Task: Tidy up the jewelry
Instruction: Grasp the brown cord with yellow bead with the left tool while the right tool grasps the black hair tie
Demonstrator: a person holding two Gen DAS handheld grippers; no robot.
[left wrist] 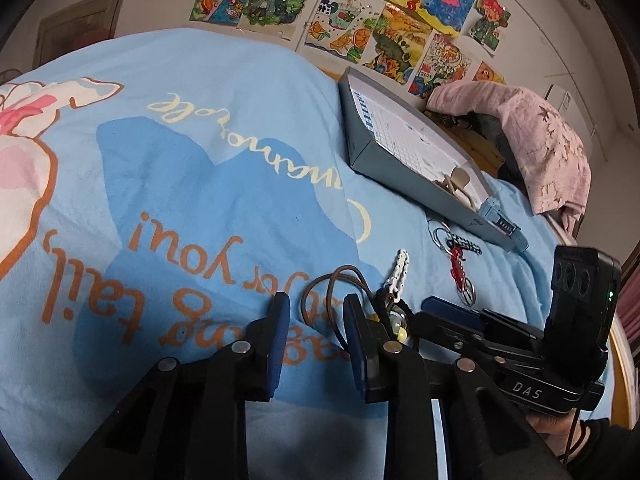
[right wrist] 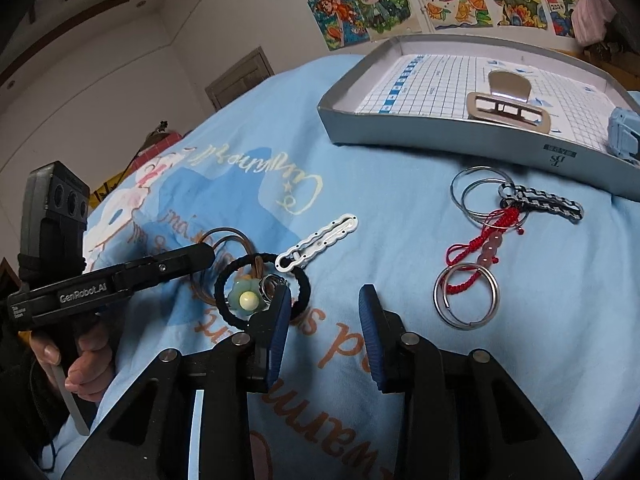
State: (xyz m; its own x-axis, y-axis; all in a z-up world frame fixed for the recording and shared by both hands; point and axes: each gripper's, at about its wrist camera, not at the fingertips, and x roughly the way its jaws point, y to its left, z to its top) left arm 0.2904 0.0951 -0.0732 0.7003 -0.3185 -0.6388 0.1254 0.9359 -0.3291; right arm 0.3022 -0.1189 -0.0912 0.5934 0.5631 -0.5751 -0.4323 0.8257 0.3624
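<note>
On the blue bedspread lie a brown cord loop (left wrist: 340,280), a black hair tie with a pale flower bead (right wrist: 245,300), a white chain clip (right wrist: 320,242), a red cord charm with metal rings (right wrist: 476,258) and a black-and-white braid (right wrist: 544,202). My left gripper (left wrist: 318,312) is open over the brown cord; it also shows in the right wrist view (right wrist: 208,254). My right gripper (right wrist: 324,308) is open and empty, between the hair tie and the red charm. A grey box lid (right wrist: 440,136) holds a beige hair claw (right wrist: 506,106). A blue watch (right wrist: 624,134) hangs over its rim.
A pink blanket (left wrist: 536,136) lies at the far right of the bed. Coloured drawings (left wrist: 360,12) hang on the wall behind. A brown door (right wrist: 240,76) stands at the back left in the right wrist view.
</note>
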